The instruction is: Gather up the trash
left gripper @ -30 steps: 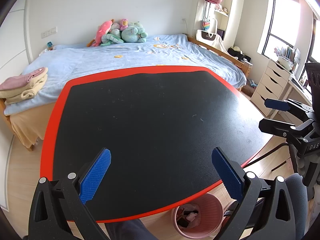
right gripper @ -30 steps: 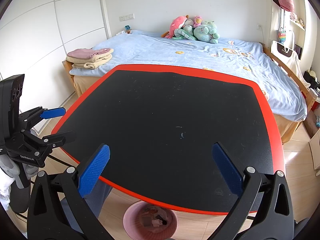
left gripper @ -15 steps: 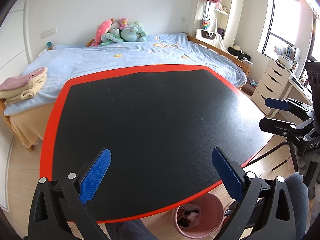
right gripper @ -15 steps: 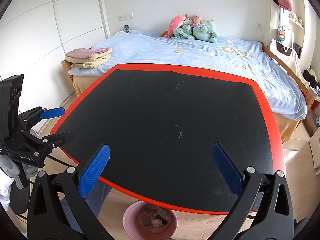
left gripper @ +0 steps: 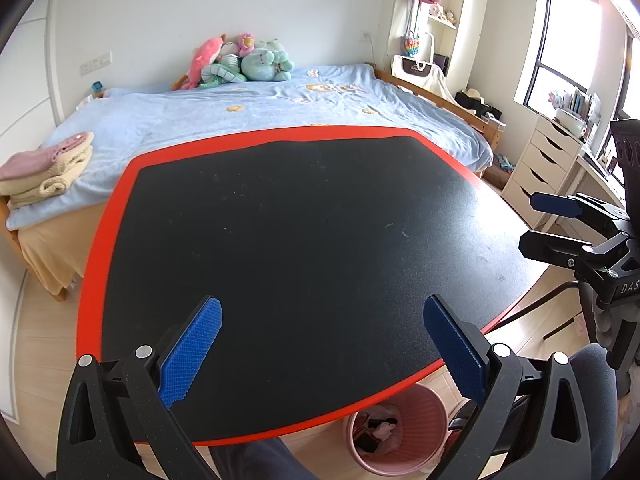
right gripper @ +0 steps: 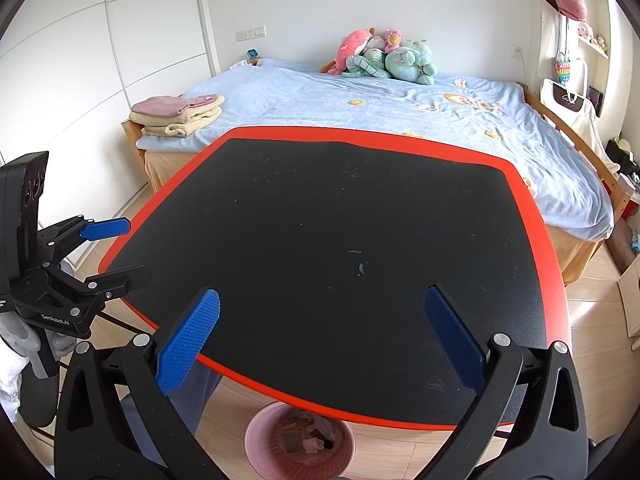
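Observation:
A pink trash bin (left gripper: 396, 436) with wrappers inside stands on the floor under the table's near edge; it also shows in the right wrist view (right gripper: 300, 440). The black table with a red rim (left gripper: 304, 224) shows no trash on it. My left gripper (left gripper: 322, 344) is open and empty above the near edge. My right gripper (right gripper: 320, 332) is open and empty above the near edge too. Each gripper shows in the other's view, the right one (left gripper: 560, 224) at the table's right side, the left one (right gripper: 104, 252) at its left side.
A bed with a blue cover (left gripper: 248, 120) lies beyond the table, with plush toys (left gripper: 240, 64) and folded towels (left gripper: 44, 172). White drawers (left gripper: 540, 172) stand at the right. My legs (left gripper: 256, 460) are under the near edge.

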Demonstrator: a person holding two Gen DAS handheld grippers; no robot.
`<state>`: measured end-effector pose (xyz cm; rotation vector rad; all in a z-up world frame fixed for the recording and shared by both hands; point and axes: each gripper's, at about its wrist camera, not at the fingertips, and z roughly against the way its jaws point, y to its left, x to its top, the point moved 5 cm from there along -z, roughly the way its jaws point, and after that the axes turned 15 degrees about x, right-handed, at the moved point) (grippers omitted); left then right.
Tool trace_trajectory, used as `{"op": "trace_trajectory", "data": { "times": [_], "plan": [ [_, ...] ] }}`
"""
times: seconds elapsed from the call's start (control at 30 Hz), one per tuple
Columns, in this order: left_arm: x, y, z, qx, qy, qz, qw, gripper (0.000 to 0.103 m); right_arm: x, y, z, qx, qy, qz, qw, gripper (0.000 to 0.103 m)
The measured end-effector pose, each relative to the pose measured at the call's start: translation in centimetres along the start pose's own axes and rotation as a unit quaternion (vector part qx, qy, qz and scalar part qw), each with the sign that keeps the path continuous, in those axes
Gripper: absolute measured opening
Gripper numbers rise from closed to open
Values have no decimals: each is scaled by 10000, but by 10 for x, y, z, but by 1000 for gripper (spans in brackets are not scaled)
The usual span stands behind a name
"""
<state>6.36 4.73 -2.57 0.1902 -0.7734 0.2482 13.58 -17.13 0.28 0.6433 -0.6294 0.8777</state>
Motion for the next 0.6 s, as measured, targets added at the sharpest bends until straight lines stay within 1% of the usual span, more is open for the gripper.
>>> {"op": "trace_trajectory", "data": {
  "times": [0.33, 0.47, 0.6],
  "plan": [
    [-3, 1, 0, -72, -9, 13, 10000, 97, 0, 0, 0, 2, -1, 7, 10000, 100],
    [-4, -2, 2, -63, -19, -69, 10000, 97, 0, -1, 0, -6, 6, -1, 10000, 100],
    [0, -1, 5, -143, -86, 9, 9999, 97, 0, -2, 1, -9, 17, -1, 10000, 100]
  ]
}}
